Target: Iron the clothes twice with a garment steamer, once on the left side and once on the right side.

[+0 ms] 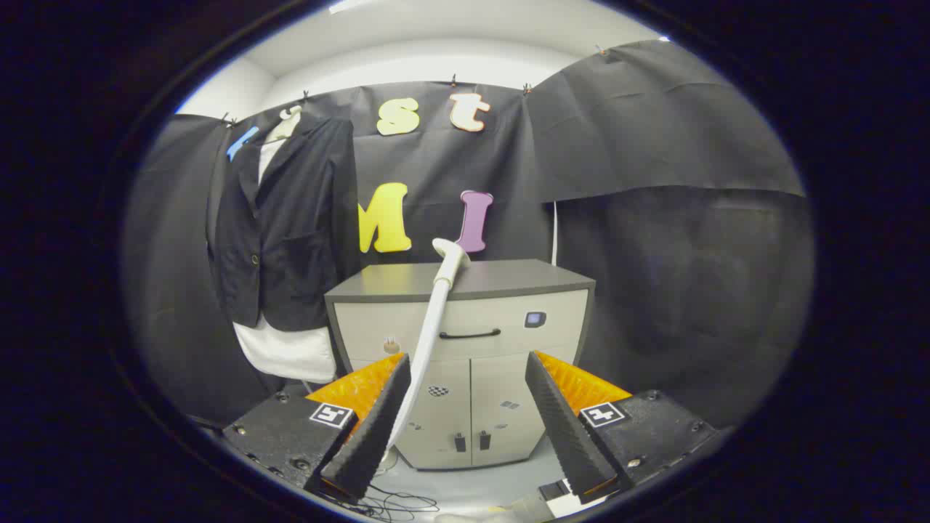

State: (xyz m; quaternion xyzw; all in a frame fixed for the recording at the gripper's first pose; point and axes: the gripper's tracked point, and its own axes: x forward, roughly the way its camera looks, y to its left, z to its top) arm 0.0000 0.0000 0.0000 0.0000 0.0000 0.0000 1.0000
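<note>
A dark blazer over a white shirt [287,225] hangs on the booth wall, up and to the left of my fingers. The white steamer [436,312] stands tilted in front of a cabinet, its head [452,252] at the height of the cabinet top and its long handle running down past the inner side of my left finger [370,428]. My gripper [465,421] is open, its jaws wide apart. The handle runs close beside the left finger, and the right finger [563,425] is well clear of it.
A grey-topped beige cabinet [508,280] with a drawer and two doors stands straight ahead beyond the fingers. Thin black cables [392,501] lie on the pale floor below the left finger. Black cloth walls close in the booth on all sides.
</note>
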